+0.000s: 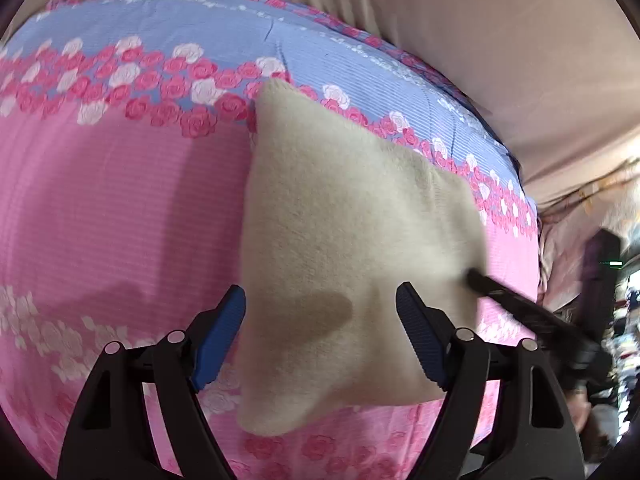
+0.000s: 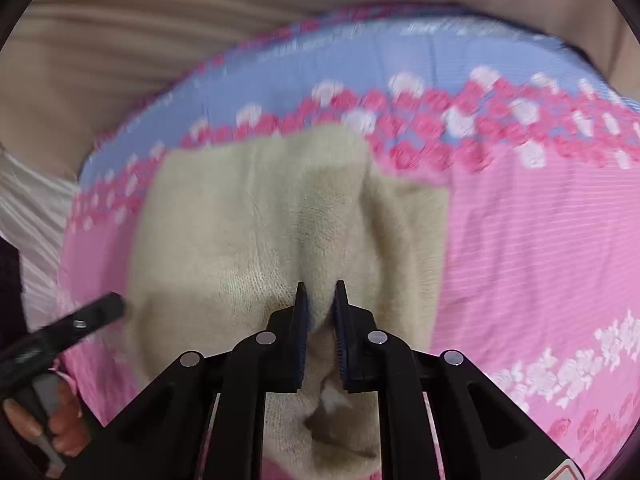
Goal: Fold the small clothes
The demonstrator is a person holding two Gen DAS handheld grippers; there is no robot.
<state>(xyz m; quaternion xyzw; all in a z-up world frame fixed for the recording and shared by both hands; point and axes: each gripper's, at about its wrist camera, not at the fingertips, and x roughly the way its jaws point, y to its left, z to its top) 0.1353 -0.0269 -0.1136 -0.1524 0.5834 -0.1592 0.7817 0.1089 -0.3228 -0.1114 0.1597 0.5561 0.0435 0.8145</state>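
A cream knitted garment (image 1: 340, 208) lies on a pink and blue rose-print sheet (image 1: 120, 220). My left gripper (image 1: 320, 292) is open, with blue pads on either side of the garment's near part and not pressing on it. The right gripper (image 1: 486, 284) reaches in from the right, its black tip at the garment's right edge. In the right wrist view, my right gripper (image 2: 320, 292) is shut on a raised ridge of the garment (image 2: 224, 220), and the cloth bunches up between its pads. One finger of the left gripper (image 2: 104, 308) shows at the garment's left edge.
The sheet (image 2: 540, 240) spreads wide to the right of the garment in the right wrist view. Beige curtain folds (image 1: 480, 48) hang behind the bed. Dark clutter (image 1: 604, 280) stands past the bed's right edge. A person's hand (image 2: 60, 428) holds the left gripper's handle.
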